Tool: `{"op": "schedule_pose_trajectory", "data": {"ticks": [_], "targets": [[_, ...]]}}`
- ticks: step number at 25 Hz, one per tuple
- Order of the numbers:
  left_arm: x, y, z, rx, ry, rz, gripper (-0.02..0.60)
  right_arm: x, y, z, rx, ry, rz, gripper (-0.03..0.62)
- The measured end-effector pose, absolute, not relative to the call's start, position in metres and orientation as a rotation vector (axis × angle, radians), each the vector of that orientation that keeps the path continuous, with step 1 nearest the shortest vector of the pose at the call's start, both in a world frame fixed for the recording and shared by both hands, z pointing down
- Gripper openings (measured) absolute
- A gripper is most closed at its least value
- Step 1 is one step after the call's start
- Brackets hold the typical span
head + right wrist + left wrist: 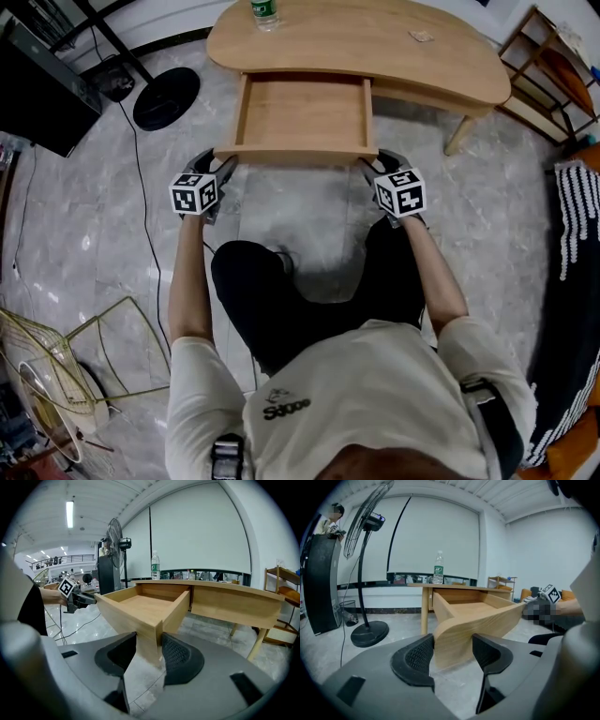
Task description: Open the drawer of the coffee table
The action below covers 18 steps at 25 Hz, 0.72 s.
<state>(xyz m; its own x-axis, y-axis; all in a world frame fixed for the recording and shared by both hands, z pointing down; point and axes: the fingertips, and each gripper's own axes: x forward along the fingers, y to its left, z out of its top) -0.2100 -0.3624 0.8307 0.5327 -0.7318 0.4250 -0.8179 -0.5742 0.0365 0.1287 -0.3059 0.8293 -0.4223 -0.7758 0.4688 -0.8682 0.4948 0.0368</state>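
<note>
The wooden coffee table (375, 42) has its drawer (300, 117) pulled well out toward me; the inside of the drawer looks bare. My left gripper (223, 167) clasps the left end of the drawer front (295, 155), my right gripper (373, 167) the right end. In the left gripper view the curved front panel (478, 625) sits between the jaws of my left gripper (453, 656), both pads against the wood. In the right gripper view the drawer's corner (149, 620) is pinched the same way by my right gripper (149, 651).
A water bottle (265, 11) stands on the tabletop's far left. A standing fan's round base (166, 97) and a black speaker (37, 89) are left of the table, a wooden shelf (553, 66) right. A wire fan guard (47, 375) lies at lower left. My knees are under the drawer.
</note>
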Motion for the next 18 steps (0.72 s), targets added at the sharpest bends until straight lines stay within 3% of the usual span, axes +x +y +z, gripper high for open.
{"op": "schedule_pose_trajectory", "data": {"ticks": [18], "targets": [[-0.209,-0.363,0.888,2.449,-1.306,0.677,0.268,0.127,-0.308,0.884,1.29,-2.263,0.291,0.176]]}}
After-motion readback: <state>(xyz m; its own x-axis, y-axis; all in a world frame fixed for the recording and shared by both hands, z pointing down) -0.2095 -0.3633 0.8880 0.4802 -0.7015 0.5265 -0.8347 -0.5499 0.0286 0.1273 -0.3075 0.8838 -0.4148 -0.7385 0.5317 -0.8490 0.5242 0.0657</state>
